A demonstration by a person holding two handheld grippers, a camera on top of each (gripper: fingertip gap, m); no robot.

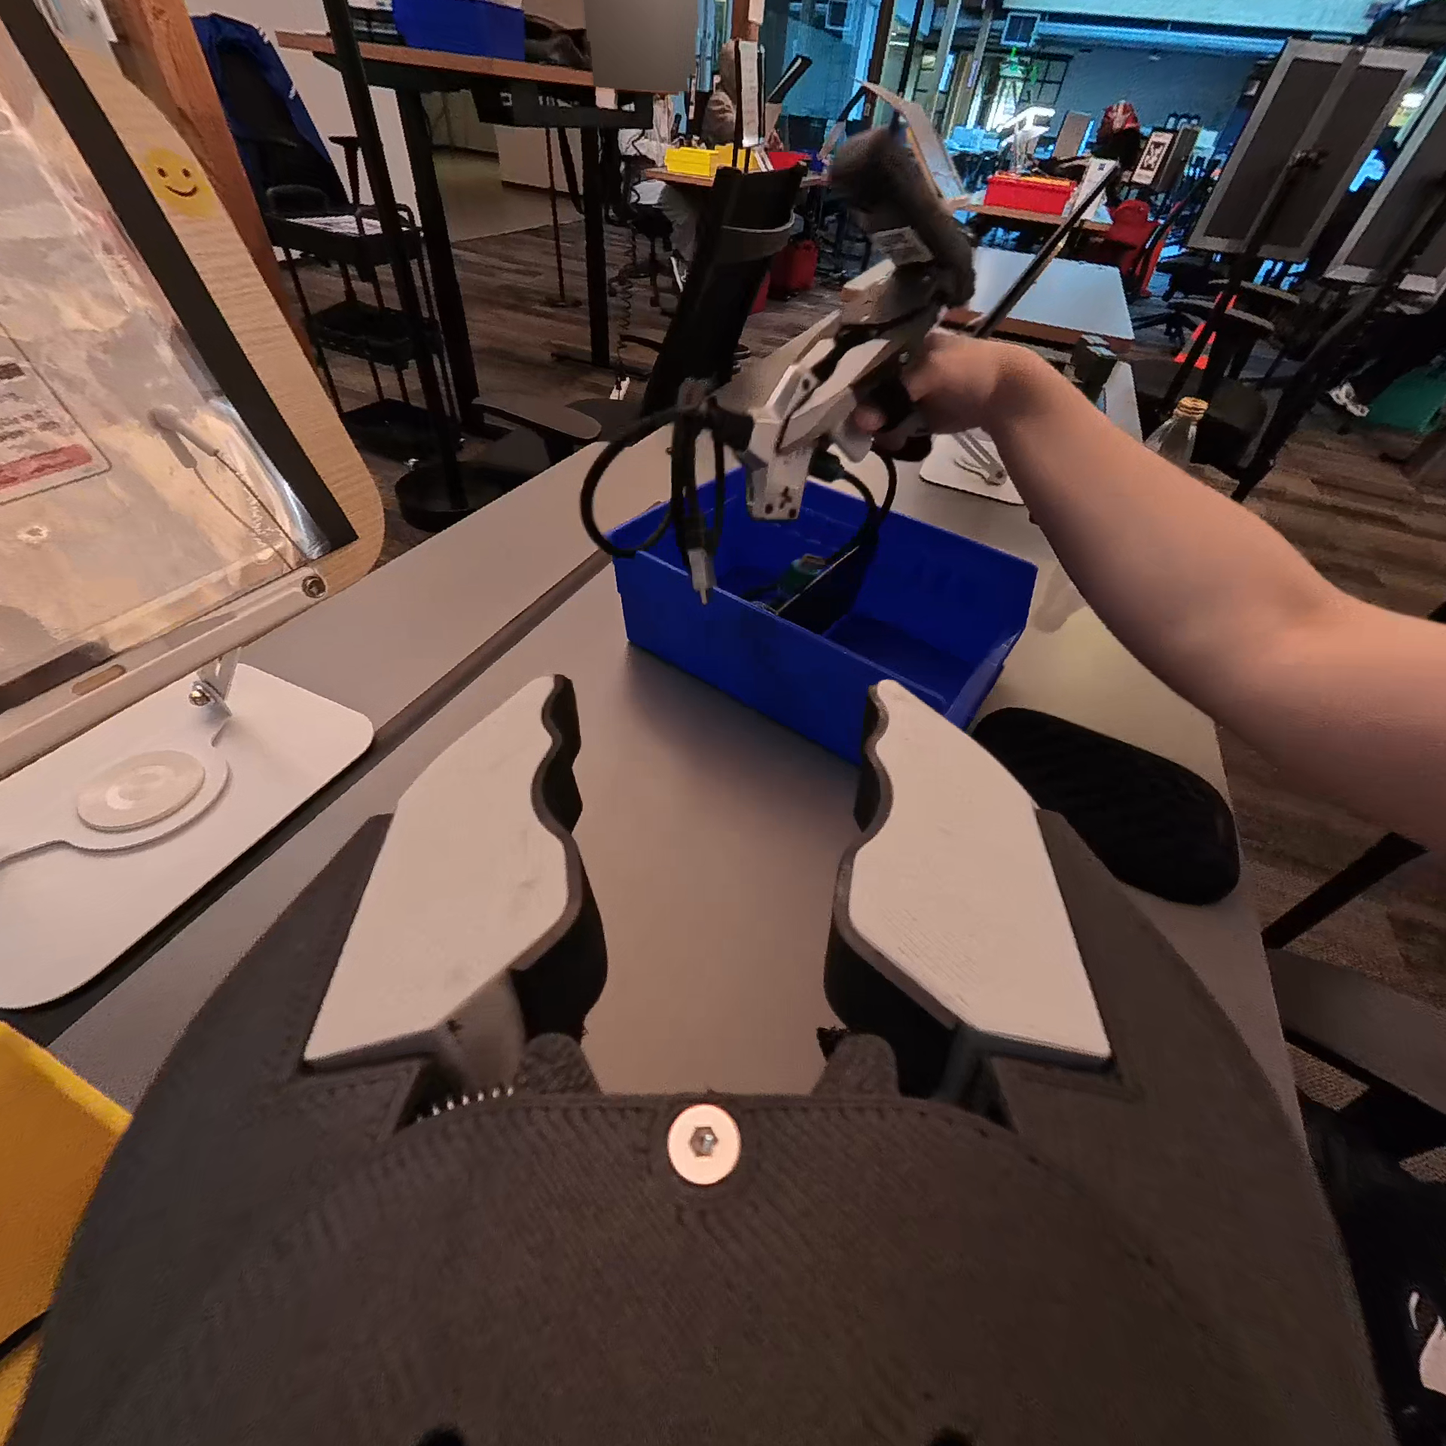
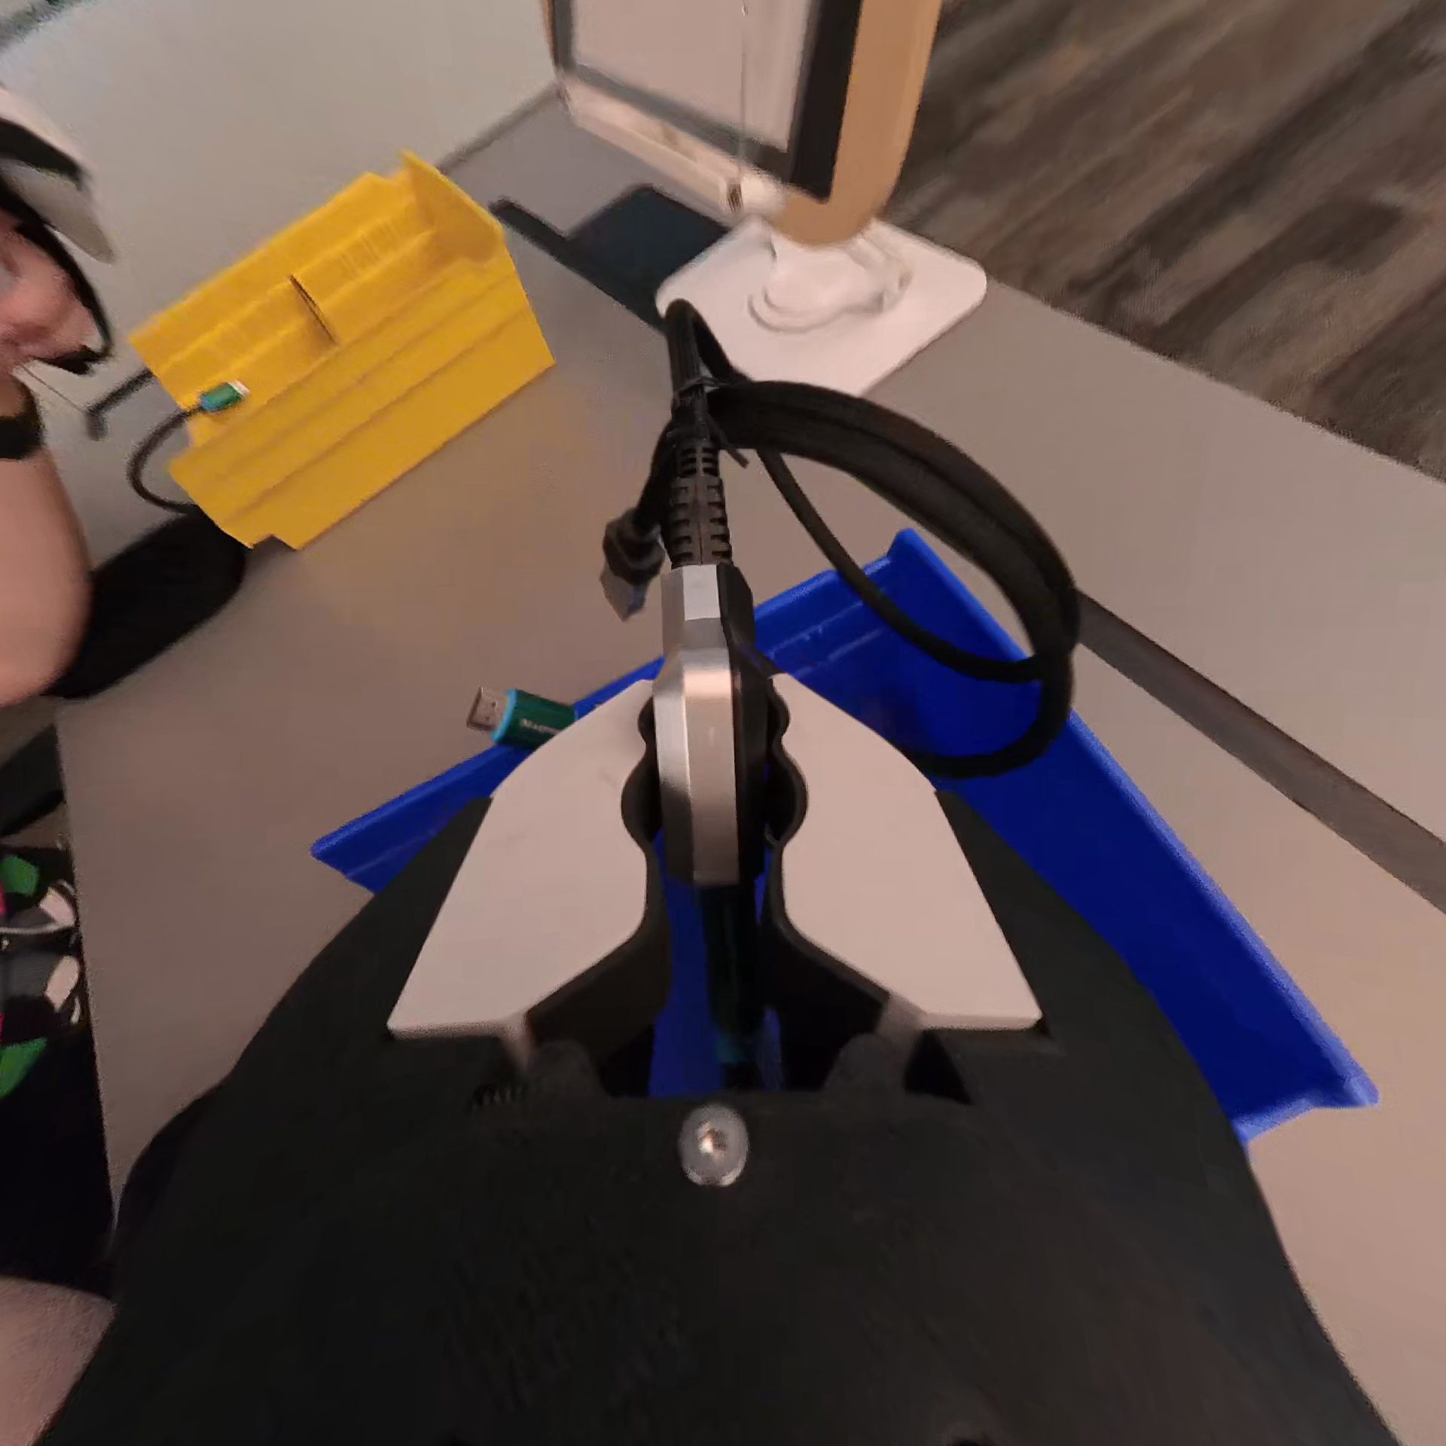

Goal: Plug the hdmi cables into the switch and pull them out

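With our right gripper clamped on the flat silver metal switch over the blue plastic bin and our left gripper open and empty, we should lower it flat onto the table.

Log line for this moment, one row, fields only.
left tool: open, empty, over table | right tool: shut on switch, lifted above blue bin | cables: dangling

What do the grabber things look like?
Both the left gripper and the right gripper have black, ridged plastic bodies, a silver screw in the middle, and two pale grey jaws with wavy black inner edges. The arm behind the right one is bare.
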